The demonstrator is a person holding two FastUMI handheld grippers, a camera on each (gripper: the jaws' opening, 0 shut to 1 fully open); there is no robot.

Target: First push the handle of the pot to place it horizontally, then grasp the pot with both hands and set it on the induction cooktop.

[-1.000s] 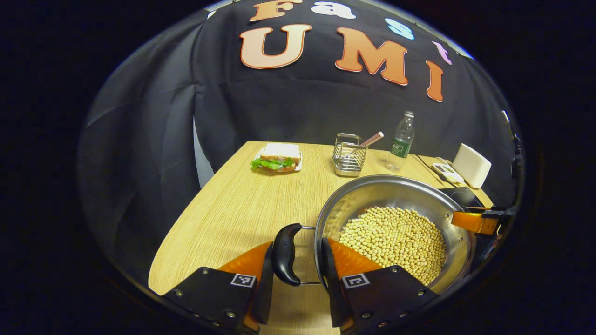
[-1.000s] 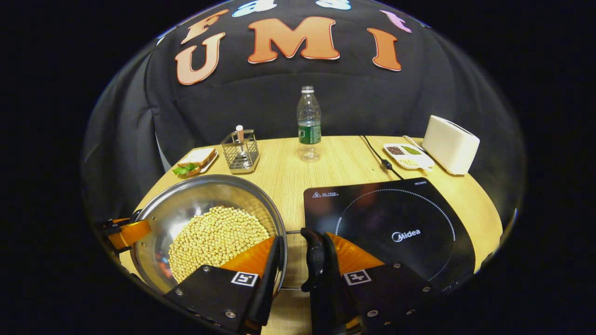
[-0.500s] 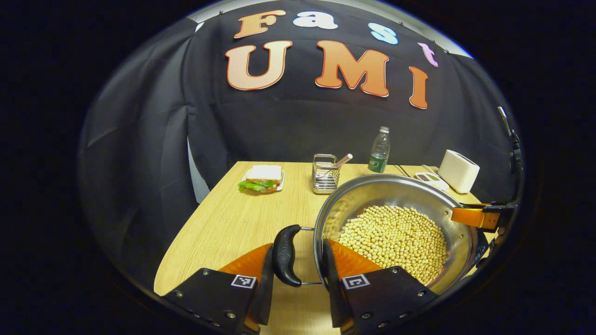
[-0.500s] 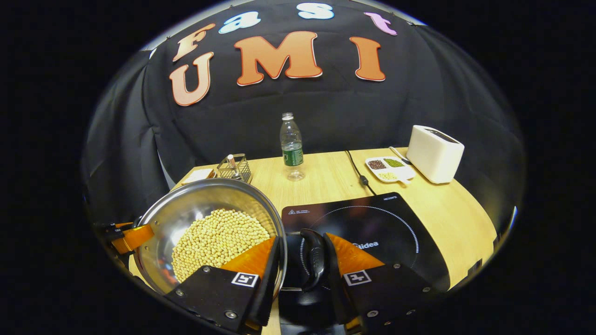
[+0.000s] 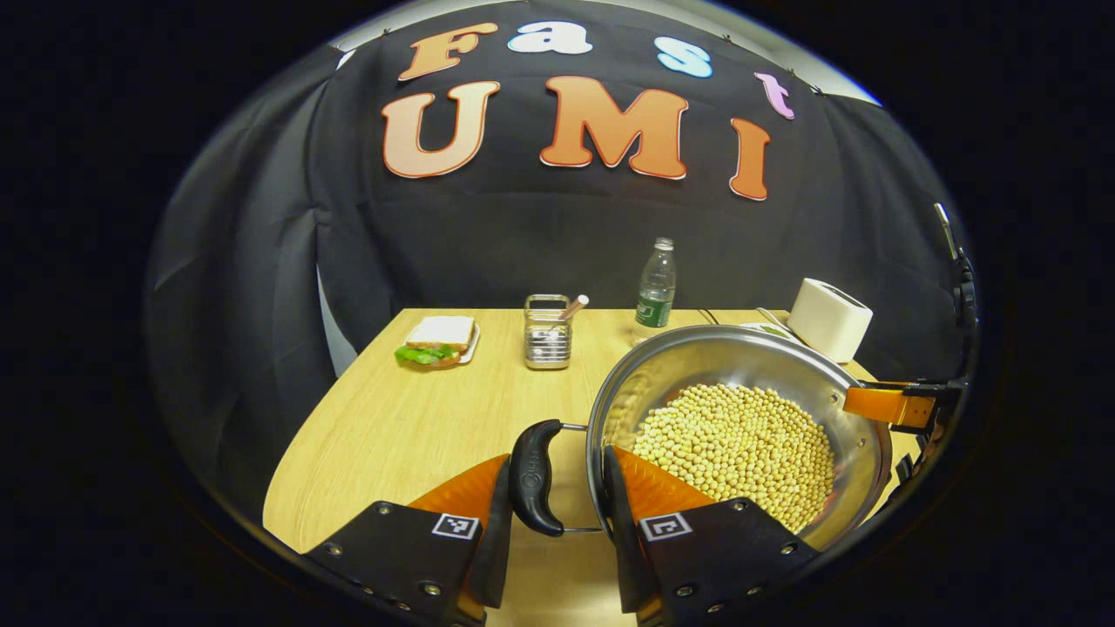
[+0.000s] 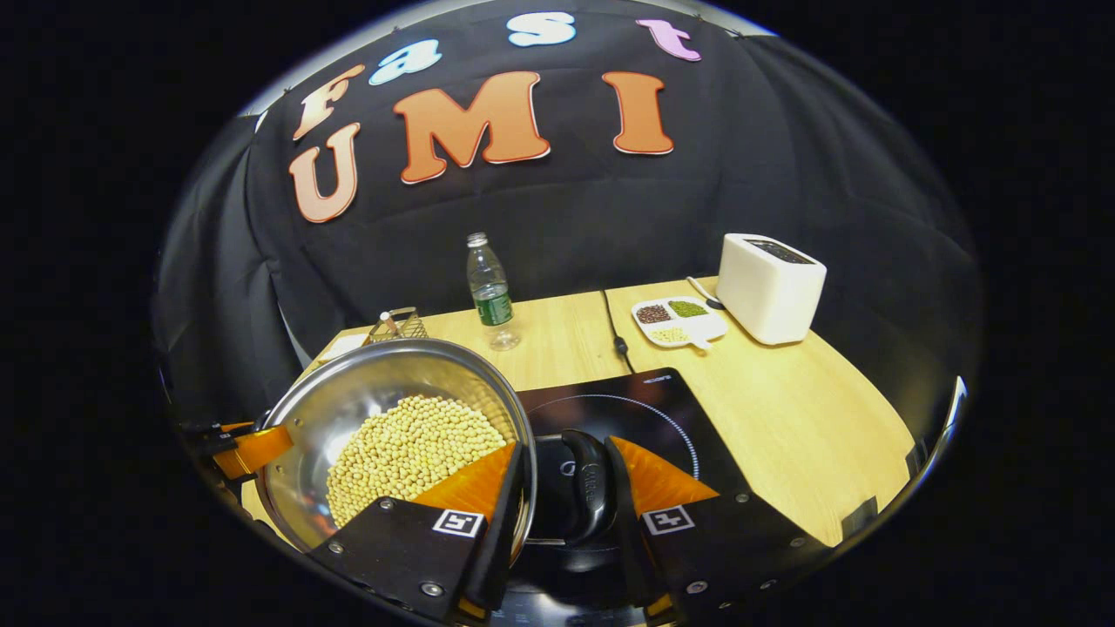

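Left gripper view: left gripper [image 5: 557, 514] has its fingers partly apart, straddling the pot's black side handle [image 5: 535, 477] and rim. One finger lies just outside the handle, the other inside the pot wall against the rim; whether both press firmly I cannot tell. The steel pot [image 5: 740, 366] holds soybeans [image 5: 736, 448] and sits above the wooden table [image 5: 409, 427]. At the pot's far rim, the other gripper's finger [image 5: 884, 406] reaches the opposite side. Behind the pot: sandwich on a plate [image 5: 435, 341], wire utensil holder [image 5: 547, 333], water bottle [image 5: 656, 287], white toaster [image 5: 829, 318].

Right gripper view: right gripper [image 6: 564, 509], fingers partly apart, brackets the pot's other black handle [image 6: 589, 492]; one finger is inside the rim over the soybeans [image 6: 409, 453], the other just outside the handle. Firm clamping cannot be confirmed. Pot [image 6: 375, 383] hangs at the left edge of the induction cooktop [image 6: 645, 409], handle over the black glass. Far rim: left gripper finger [image 6: 248, 446]. Beyond: power cord [image 6: 614, 335], divided dish of grains [image 6: 678, 320], toaster [image 6: 771, 287], bottle [image 6: 489, 292], holder [image 6: 396, 326]
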